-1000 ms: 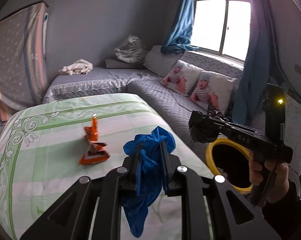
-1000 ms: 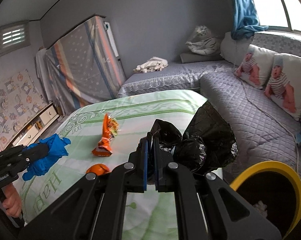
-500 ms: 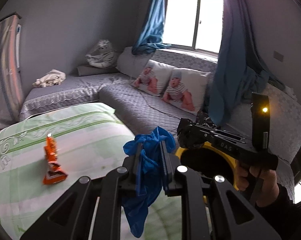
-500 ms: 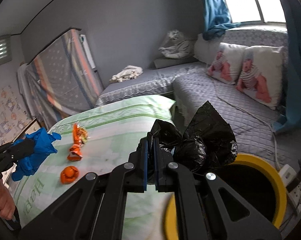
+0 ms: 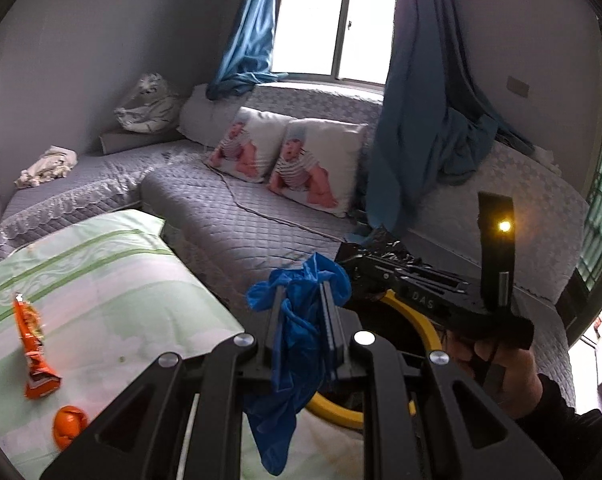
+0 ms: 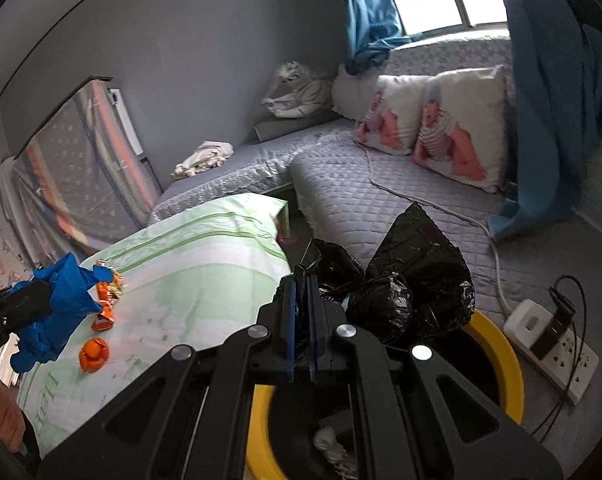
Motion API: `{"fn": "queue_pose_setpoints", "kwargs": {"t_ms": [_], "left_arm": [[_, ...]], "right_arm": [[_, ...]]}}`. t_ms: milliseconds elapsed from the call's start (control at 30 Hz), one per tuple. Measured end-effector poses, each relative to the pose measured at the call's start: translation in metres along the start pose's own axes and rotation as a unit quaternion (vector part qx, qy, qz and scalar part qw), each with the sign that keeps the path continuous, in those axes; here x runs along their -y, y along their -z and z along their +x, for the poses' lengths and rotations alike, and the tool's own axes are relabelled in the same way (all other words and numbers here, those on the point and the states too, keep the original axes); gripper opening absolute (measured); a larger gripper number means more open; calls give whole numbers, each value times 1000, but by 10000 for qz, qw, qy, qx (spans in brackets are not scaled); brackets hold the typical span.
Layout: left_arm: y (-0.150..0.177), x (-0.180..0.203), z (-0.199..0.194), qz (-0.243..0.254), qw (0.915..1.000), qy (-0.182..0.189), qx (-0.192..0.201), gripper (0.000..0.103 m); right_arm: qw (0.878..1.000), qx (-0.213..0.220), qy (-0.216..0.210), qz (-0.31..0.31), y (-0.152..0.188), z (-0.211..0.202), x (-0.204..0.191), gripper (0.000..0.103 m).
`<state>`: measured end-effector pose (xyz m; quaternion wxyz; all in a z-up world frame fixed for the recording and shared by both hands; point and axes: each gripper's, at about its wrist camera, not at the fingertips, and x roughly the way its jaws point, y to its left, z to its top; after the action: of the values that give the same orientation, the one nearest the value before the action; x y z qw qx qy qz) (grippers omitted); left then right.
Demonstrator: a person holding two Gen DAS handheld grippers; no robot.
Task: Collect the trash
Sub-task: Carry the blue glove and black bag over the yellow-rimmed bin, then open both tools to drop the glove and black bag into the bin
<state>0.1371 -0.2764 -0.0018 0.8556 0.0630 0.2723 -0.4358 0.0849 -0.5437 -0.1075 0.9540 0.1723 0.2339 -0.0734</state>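
My left gripper is shut on a crumpled blue plastic bag and holds it at the table's right edge, beside the yellow-rimmed bin. My right gripper is shut on a crumpled black plastic bag and holds it over the bin's yellow rim. White trash lies inside the bin. An orange snack wrapper and an orange crumpled ball lie on the green tablecloth. The blue bag also shows in the right wrist view.
A grey quilted sofa with two baby-print pillows runs behind the table. A white power strip with a cable lies on the floor right of the bin. Blue curtains hang by the window.
Both grippers have swung right, away from the table toward the bin, each carrying its bag. The black bag now hangs over the bin's opening. The orange trash has shifted left in view.
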Motion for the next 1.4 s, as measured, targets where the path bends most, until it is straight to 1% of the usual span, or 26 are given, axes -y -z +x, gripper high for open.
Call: {"fn": "queue_pose_setpoints", "kwargs": {"t_ms": [233,433,700,900,1100,1167,1233,1267,1333,1367,1400], "left_arm": [[2,10,38,72,9995,193,-232,15],[11,16,83,-37,9972,398,-626,15],[28,24,129,-71,9930,464,-1081,15],[37,23,145,-124,9906,421,-1299,15],[36,21,142,-189,9910,395,-1263,16],[36,20,142,-226,9910,401,-1256,18],[35,18,141,-298,9908,412,-1252,25],[35,16,140,-351,9907,438,-1242,27],[35,15,140,-423,9906,467,-1218,38],[35,14,138,-456,9907,466,-1193,42],[35,13,136,-471,9910,457,-1165,49]], "right_arm": [[9993,-155,222,239,10,9,28,4],[9980,-287,393,395,17,17,45,4],[9959,-464,495,592,27,25,61,4],[9952,-572,528,585,32,29,64,5],[9946,-589,614,590,33,28,66,6],[9945,-605,610,597,33,29,65,6],[9941,-627,642,612,33,28,65,6],[9939,-626,651,631,33,28,66,6],[9935,-617,683,671,33,26,67,6],[9932,-615,729,673,32,26,68,8],[9928,-610,769,681,31,25,68,10]]}}
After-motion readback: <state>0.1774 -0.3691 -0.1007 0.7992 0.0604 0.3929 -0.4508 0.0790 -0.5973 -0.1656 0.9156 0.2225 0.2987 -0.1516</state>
